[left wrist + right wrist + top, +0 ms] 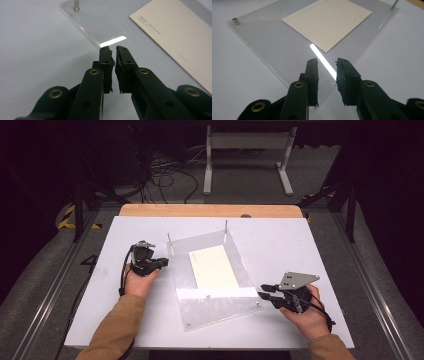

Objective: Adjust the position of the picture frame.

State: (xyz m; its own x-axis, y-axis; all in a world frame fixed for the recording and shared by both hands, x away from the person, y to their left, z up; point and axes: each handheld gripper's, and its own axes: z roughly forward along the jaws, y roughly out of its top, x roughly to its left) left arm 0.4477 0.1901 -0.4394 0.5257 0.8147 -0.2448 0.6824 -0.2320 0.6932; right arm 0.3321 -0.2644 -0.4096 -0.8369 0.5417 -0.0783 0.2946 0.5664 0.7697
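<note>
I have a white table (280, 240) in front of me, and lying on it, turned a little askew, a clear plastic plate (220, 307) with small metal posts (226, 226) at its corners. A cream sheet of paper (212, 266) rests on the middle of the plate, towards the far side. My left tongs (161, 263) sit at the plate's left edge, the jaws a narrow slit apart with nothing between them. My right tongs (263, 290) point at the near right edge, jaws moderately parted and also empty. I judge the step is taking hold of the plate from both sides. To do it well I should slide each jaw pair squarely over the edge, keep level, and close both together so the paper does not slip.
</note>
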